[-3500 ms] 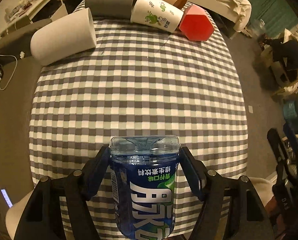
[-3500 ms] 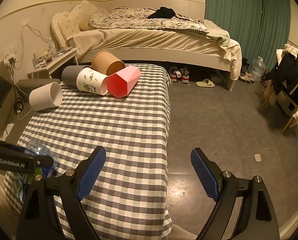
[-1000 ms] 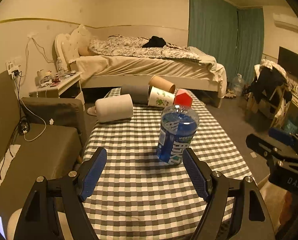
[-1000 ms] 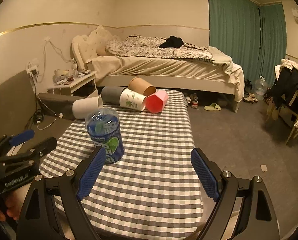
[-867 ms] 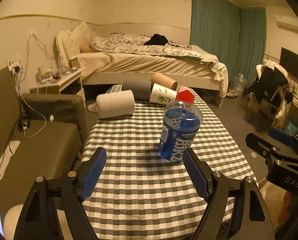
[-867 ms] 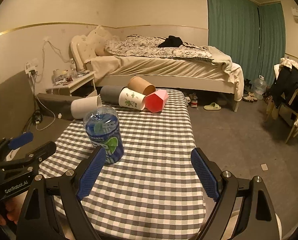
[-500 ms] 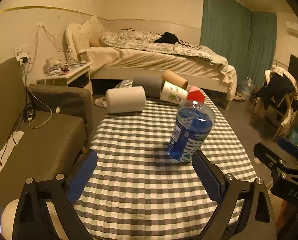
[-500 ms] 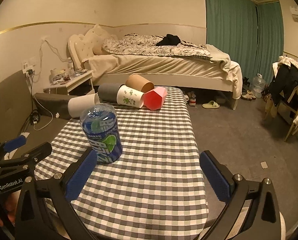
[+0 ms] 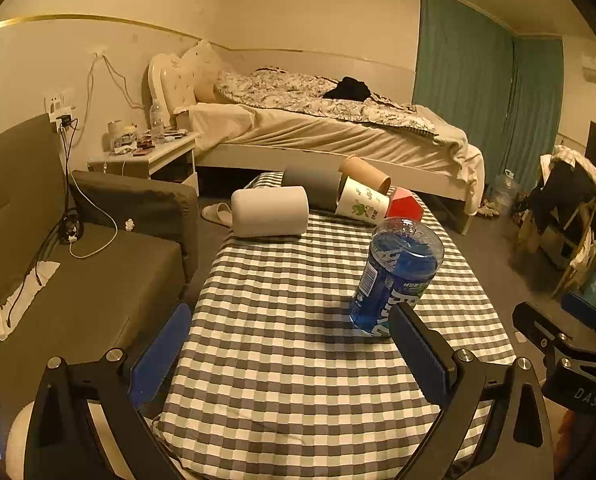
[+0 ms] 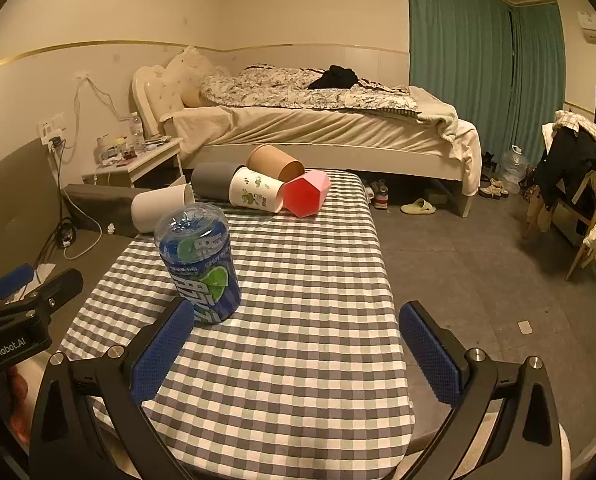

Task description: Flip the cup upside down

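Both the left tongs [image 9: 286, 354] and the right tongs [image 10: 298, 354] are spread wide and hold nothing, and the blue cup [image 10: 199, 264] stands upside down near the middle of the checked tabletop [image 10: 317, 360], apart from both. Tall and light, it could topple if a finger clips it or snags the cloth. Whether its mouth sits flat cannot be made out.

Blue cup [image 9: 393, 276] [image 10: 200, 264] inverted on checkered tablecloth (label upside down).
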A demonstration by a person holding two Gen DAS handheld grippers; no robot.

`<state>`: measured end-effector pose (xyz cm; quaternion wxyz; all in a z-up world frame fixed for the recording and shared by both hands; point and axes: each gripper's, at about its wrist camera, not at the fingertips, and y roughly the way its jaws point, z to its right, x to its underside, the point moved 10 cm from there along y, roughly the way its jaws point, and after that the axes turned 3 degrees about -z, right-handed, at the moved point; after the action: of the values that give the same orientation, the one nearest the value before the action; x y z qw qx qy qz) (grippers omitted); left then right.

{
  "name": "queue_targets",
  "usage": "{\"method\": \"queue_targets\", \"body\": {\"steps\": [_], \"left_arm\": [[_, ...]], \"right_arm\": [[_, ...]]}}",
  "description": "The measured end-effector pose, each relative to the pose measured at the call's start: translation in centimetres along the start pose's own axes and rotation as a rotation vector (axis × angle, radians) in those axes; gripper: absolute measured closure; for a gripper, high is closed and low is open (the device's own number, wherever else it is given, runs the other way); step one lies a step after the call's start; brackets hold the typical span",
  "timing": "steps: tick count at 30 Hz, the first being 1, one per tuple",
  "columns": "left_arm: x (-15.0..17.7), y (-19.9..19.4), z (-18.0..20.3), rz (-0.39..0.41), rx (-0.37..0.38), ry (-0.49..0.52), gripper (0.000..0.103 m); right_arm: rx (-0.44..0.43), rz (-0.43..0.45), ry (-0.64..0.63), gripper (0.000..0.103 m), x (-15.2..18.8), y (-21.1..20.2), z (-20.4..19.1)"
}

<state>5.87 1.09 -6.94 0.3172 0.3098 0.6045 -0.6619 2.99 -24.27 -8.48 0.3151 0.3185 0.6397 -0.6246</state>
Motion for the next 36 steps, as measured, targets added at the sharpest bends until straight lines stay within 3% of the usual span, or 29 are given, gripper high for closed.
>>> {"method": "queue_targets", "body": {"steps": [36], "left_arm": [[0.21, -0.10, -0.31, -0.022, -0.014, 0.016, 0.001]], "right_arm": [[0.017, -0.029, -0.037, 0.000, 0.71, 0.59, -0.62]]}}
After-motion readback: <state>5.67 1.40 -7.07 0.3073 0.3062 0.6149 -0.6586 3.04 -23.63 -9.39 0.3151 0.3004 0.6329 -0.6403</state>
